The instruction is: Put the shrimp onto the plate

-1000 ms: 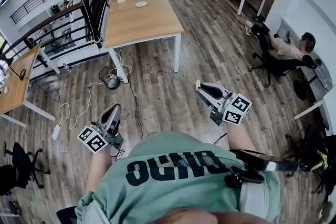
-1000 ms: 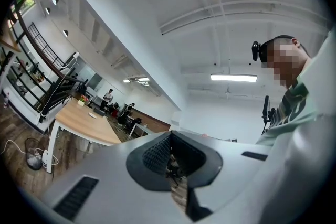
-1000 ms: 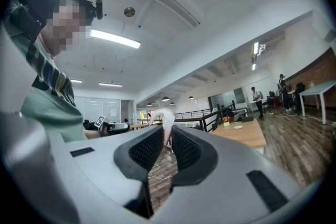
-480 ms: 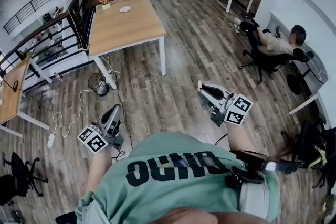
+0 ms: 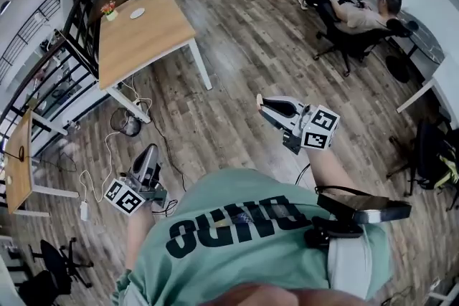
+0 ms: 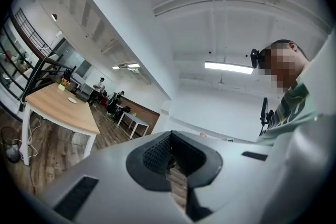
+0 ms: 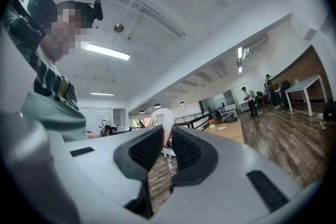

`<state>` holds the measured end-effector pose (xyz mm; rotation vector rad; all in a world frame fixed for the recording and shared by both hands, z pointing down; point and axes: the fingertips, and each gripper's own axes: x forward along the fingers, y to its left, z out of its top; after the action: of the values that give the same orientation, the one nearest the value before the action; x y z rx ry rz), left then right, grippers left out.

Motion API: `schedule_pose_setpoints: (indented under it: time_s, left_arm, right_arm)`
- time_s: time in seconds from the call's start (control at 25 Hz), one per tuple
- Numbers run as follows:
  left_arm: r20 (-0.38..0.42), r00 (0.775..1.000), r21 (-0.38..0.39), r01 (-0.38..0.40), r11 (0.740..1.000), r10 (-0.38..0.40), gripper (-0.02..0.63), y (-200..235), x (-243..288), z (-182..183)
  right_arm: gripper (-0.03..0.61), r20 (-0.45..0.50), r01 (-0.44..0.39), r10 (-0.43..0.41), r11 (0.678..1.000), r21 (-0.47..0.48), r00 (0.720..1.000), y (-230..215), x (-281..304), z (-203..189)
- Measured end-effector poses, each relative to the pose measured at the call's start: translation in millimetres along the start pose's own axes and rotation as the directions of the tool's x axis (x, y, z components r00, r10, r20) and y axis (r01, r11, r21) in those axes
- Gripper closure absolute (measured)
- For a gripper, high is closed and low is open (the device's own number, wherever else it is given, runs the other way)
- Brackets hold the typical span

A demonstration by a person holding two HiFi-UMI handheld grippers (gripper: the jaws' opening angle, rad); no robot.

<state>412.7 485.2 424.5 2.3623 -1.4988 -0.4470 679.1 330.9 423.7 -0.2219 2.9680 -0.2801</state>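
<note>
Between the pads of the right gripper (image 7: 167, 140), a pale pink shrimp (image 7: 164, 119) is clamped, its end standing above the jaw tips, over the wooden floor (image 5: 237, 46). The left gripper (image 6: 169, 147) is seen with its jaws drawn together and nothing between them. A white plate (image 5: 137, 13) is noted on the wooden table (image 5: 154, 39), well apart from both grippers.
</note>
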Motion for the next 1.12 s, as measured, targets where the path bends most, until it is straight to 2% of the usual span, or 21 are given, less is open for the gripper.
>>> schedule_pose_setpoints:
  time_s: [0.24, 0.4, 0.56, 0.72, 0.88, 1.12]
  left_arm:
    - [-0.019, 1.000, -0.031, -0.003, 1.000, 0.002, 0.611, 22, 4, -6]
    - [-0.041, 0.999, -0.062, 0.032, 0.998, -0.035, 0.611, 45, 13, -7]
    - [-0.029, 0.997, -0.087, 0.073, 0.994, -0.076, 0.611, 81, 13, 6]
    - [-0.006, 0.997, -0.110, 0.082, 0.991, -0.083, 0.611, 132, -12, 30]
    - [0.030, 0.997, -0.078, 0.074, 0.994, -0.072, 0.611, 191, -51, 71]
    - [0.079, 0.997, -0.080, -0.009, 0.997, 0.015, 0.611, 279, -119, 118]
  right_arm:
    - [0.523, -0.026, 0.013, -0.013, 1.000, 0.026, 1.000, -17, 14, -18]
    - [0.523, -0.050, 0.041, -0.039, 0.998, 0.040, 0.998, -20, 29, -24]
    - [0.523, -0.070, 0.079, -0.076, 0.996, 0.033, 0.995, -22, 61, -24]
    - [0.523, -0.073, 0.090, -0.088, 0.995, 0.033, 0.993, -11, 122, -26]
    - [0.523, -0.087, 0.048, -0.047, 0.999, 0.000, 0.995, 3, 208, -25]
    - [0.523, -0.107, -0.041, 0.040, 0.999, -0.004, 0.993, 20, 334, -31]
